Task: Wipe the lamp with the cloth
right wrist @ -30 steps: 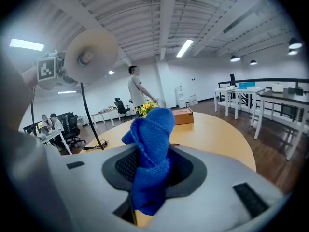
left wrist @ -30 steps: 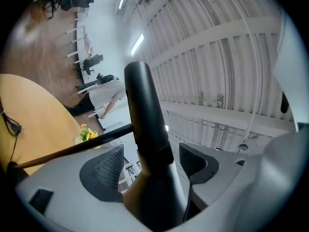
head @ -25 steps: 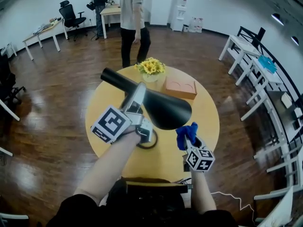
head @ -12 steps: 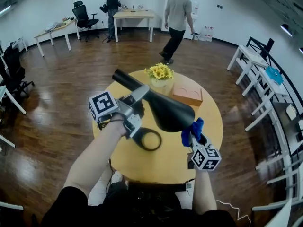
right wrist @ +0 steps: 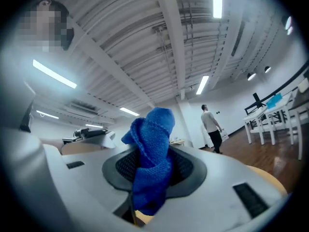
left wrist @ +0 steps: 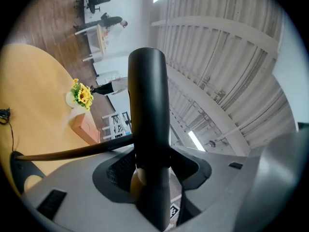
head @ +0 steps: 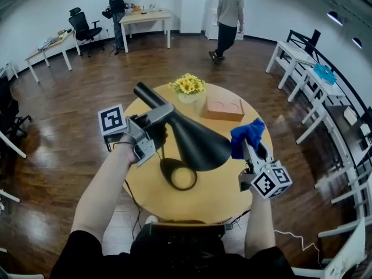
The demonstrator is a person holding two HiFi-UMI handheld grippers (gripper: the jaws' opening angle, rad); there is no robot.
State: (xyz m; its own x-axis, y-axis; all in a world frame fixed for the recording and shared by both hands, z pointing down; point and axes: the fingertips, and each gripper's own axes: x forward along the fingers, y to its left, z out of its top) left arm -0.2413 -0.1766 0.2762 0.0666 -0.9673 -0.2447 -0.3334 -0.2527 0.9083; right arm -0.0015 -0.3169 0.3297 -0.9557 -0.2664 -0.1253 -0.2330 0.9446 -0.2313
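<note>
Head view: L gripper (head: pixel 157 118) above table (head: pixel 232 185) left half, clamped on lamp (head: pixel 195 144) neck; jaws just been closing, pads tight on black tube (left wrist: pixel 147 129) per left gripper view. Lamp tilted, shade over table centre, ring base (head: pixel 177 176) low at table front, contact w/ top unclear. R gripper (head: pixel 253 150) over table's right edge, pinching blue cloth (head: pixel 247 135), bunched between pads (right wrist: pixel 152 163); cloth just beside shade, touching or not unclear. Yellow flowers (head: pixel 186 85) + orange box (head: pixel 222 107) at table's far side.

L claw (head: pixel 164 116) & R claw (head: pixel 250 149): grey plastic, black pads, B&W marker cubes (head: pixel 272 181). Black top (head: pixel 174 257), dark sleeves.
</note>
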